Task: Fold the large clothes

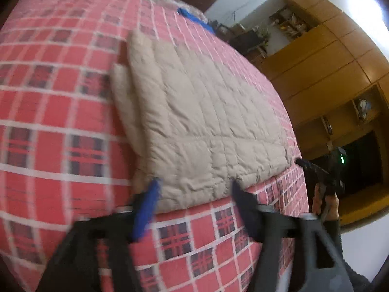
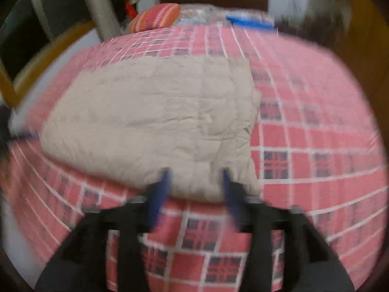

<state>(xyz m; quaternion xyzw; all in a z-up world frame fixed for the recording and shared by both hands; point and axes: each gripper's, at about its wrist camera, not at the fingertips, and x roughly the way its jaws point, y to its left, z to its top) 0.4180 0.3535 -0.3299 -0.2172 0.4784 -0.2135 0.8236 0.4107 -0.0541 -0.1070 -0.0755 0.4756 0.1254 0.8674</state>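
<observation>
Matt, puffy quilted beige garment lies on a red checked cloth bedspread; cabinets glossy wood.

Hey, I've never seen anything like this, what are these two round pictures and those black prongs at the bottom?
No robot here: a person carries a two-finger gripper in each hand, each with a fisheye camera looking along its fingers. One picture is from the left gripper, the other from the right gripper. Both are open and hold nothing; their tips are at the near edge of a beige quilted garment, folded on a bed with a red checked cover. The left view also shows the hand holding the other gripper.
</observation>
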